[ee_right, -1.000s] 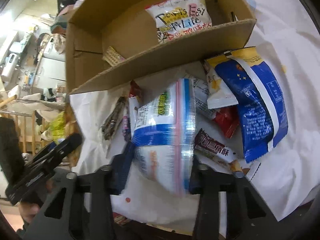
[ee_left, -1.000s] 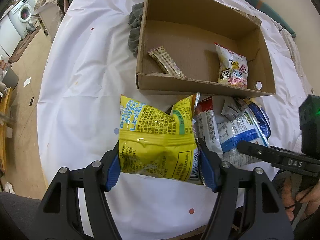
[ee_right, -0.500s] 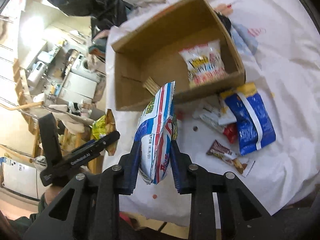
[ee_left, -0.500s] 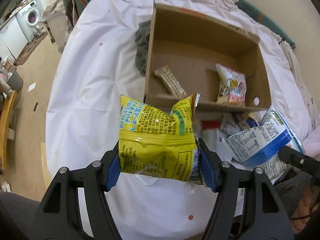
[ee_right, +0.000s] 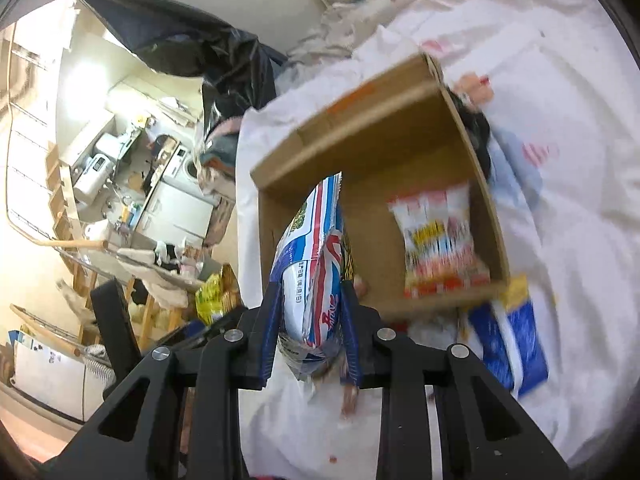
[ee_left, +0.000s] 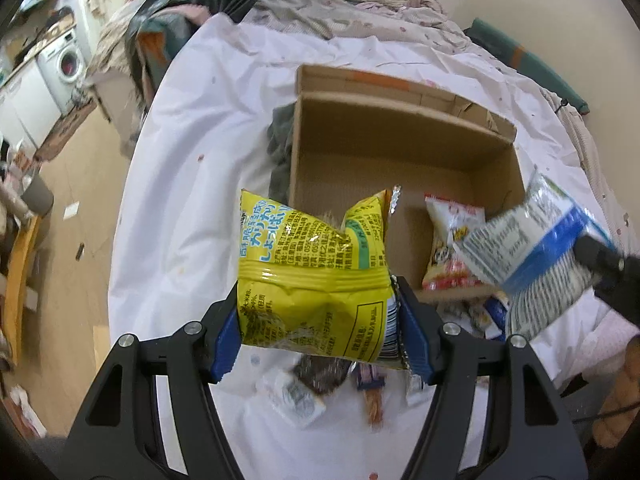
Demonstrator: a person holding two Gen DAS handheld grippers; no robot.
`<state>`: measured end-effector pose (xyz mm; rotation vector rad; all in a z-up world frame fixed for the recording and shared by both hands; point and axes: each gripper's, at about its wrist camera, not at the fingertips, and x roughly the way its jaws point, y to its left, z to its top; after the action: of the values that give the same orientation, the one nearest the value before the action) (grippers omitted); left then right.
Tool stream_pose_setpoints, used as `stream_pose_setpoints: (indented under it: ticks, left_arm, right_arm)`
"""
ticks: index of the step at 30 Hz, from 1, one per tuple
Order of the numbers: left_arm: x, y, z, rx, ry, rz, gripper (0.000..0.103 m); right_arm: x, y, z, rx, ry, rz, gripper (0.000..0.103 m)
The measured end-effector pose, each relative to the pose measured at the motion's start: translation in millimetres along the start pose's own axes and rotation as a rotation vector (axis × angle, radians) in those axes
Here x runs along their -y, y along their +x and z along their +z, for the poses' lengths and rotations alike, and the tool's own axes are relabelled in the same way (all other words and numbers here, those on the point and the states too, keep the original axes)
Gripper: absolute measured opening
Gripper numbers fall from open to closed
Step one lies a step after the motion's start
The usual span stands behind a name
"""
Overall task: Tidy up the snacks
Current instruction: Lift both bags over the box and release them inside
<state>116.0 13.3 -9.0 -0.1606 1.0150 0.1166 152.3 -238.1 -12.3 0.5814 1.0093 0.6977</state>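
Note:
My left gripper (ee_left: 318,332) is shut on a yellow snack bag (ee_left: 316,276) and holds it in the air before the near wall of an open cardboard box (ee_left: 400,140). My right gripper (ee_right: 310,316) is shut on a blue, white and red snack bag (ee_right: 316,264), held edge-on above the box's (ee_right: 360,128) near edge; that bag also shows at the right of the left wrist view (ee_left: 532,248). A white and red snack packet (ee_right: 438,240) lies inside the box, also visible in the left wrist view (ee_left: 452,256).
Loose snacks lie on the white sheet (ee_left: 192,160) below my left gripper, among them a dark bar (ee_left: 320,372) and a small white packet (ee_left: 296,396). A blue bag (ee_right: 508,344) lies right of the box. A grey cloth (ee_left: 280,148) sits at the box's left.
Both grippers have risen and moved toward the box with their bags. The right bag now hangs over the box's near edge; the snack bar inside the box is hidden behind the yellow bag.

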Motion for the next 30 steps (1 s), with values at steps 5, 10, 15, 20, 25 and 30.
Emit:
stream_pose_setpoints:
  ticks: [5, 10, 15, 20, 25, 30]
  left_arm:
    - [12.4, 11.3, 32.5, 0.033, 0.049, 0.009, 0.064]
    - [17.6, 40.3, 47.5, 0.032, 0.064, 0.019, 0.064]
    - [19.5, 62.9, 43.4, 0.021, 0.079, 0.006, 0.064]
    - [26.3, 68.9, 40.3, 0.018, 0.108, -0.007, 0.064]
    - [25.9, 68.5, 41.1, 0.031, 0.129, -0.010, 0.065]
    - [24.9, 67.9, 43.6, 0.019, 0.104, -0.033, 0.065]
  right_arm:
    - [1.7, 18.6, 34.2, 0.026, -0.006, -0.009, 0.029]
    - [14.6, 35.0, 48.9, 0.045, -0.010, -0.019, 0.029]
    - [30.5, 55.1, 44.8, 0.018, 0.012, -0.034, 0.029]
    - [38.3, 71.8, 41.5, -0.020, 0.030, -0.052, 0.029]
    - [49.2, 85.2, 42.7, -0.046, 0.073, -0.061, 0.029]
    - [49.0, 89.3, 42.2, -0.049, 0.077, -0.059, 0.032]
